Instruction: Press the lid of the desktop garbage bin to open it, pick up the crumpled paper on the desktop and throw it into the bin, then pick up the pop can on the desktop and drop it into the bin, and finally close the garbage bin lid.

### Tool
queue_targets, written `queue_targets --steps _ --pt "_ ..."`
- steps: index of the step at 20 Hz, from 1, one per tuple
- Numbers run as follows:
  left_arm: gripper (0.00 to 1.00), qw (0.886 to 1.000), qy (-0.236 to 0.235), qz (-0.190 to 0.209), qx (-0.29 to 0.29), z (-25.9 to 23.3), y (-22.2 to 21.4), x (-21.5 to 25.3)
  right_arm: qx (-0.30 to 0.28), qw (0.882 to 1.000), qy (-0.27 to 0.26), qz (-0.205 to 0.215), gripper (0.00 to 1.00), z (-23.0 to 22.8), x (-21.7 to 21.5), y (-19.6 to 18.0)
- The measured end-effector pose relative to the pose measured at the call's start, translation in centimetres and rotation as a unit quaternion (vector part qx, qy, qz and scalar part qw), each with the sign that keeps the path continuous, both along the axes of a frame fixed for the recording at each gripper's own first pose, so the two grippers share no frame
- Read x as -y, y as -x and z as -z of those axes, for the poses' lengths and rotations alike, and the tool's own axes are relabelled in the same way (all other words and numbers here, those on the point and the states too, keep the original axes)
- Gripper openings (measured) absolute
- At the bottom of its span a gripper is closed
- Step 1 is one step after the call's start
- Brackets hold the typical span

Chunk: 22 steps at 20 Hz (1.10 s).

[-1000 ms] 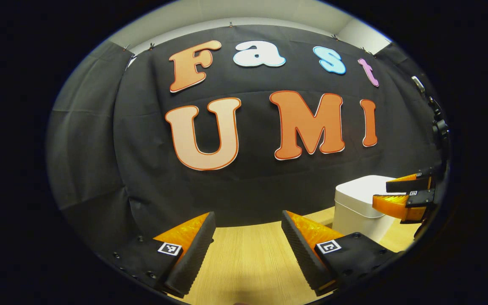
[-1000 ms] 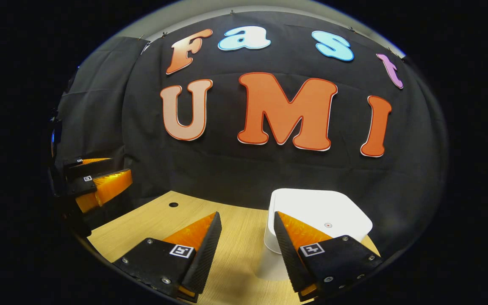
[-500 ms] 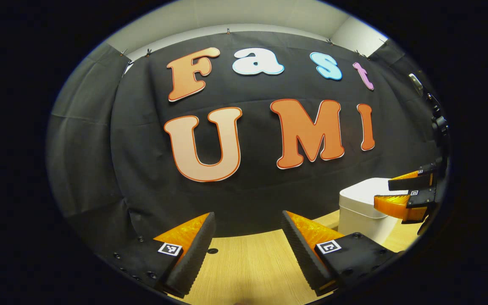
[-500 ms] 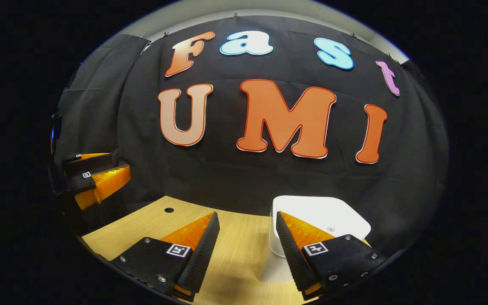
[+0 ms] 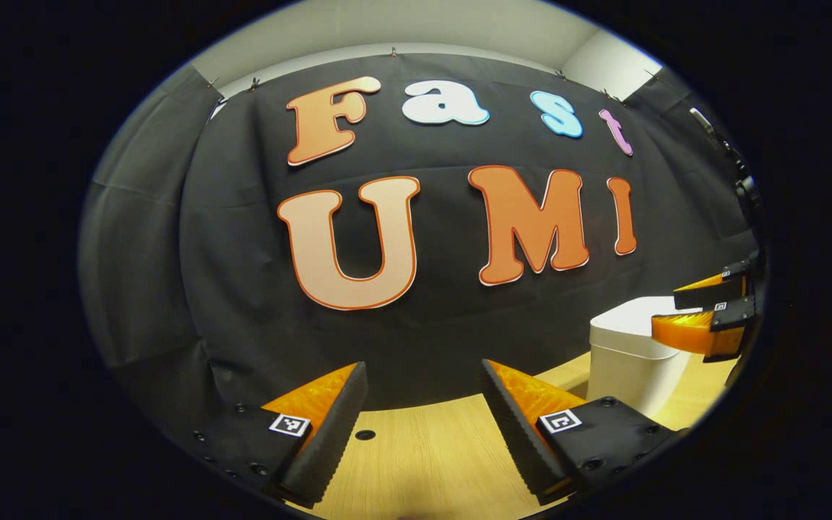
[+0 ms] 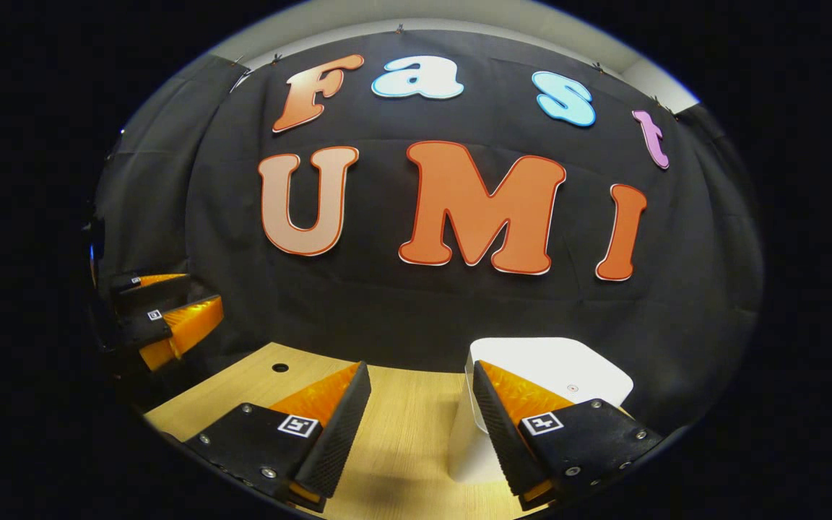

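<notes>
A white garbage bin (image 6: 553, 365) with its flat lid down stands on the wooden desktop (image 6: 401, 433), just ahead and to the right of my right gripper (image 6: 419, 422). That gripper is open with nothing between its fingers. In the left gripper view the same bin (image 5: 633, 357) sits at the far right, with the right gripper (image 5: 705, 321) hovering beside its top. My left gripper (image 5: 423, 426) is open and empty above bare desktop (image 5: 423, 455). From the right gripper view the left gripper (image 6: 163, 318) hangs at the far left.
A small round hole (image 5: 365, 435) lies in the desktop ahead of the left gripper; the hole (image 6: 280, 367) also appears at the left in the right gripper view. The black cloth wall closes off the back of the desk right behind the bin.
Both grippers have risen and pulled back a little, so the bin sits lower and farther right in both views. The fingers kept the same gap.
</notes>
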<state>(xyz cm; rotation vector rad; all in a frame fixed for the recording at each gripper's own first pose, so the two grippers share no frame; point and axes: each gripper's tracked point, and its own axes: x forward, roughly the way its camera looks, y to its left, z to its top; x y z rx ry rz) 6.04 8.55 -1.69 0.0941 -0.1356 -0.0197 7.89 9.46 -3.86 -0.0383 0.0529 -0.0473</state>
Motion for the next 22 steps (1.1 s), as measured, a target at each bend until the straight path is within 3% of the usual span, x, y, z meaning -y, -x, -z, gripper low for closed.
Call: queue_targets --steps 9,11,16,22 --pt "0.99 0.998 0.009 -0.063 -0.007 0.0 2.0 -1.7 0.009 0.999 -0.005 -0.052 0.88 0.0 -0.2 0.7" --pt "0.99 0.996 0.007 -0.085 -0.003 -0.3 3.0 -1.0 0.013 0.997 -0.007 -0.079 0.88 0.0 0.5 1.4" --pt "0.99 0.988 0.07 -0.133 -0.023 0.8 5.5 1.9 0.025 0.99 0.007 -0.138 0.88 -0.4 3.6 3.5" --pt "0.99 0.985 0.07 -0.156 -0.034 0.7 7.2 4.6 0.03 0.988 0.006 -0.15 0.89 -0.4 6.8 4.9"
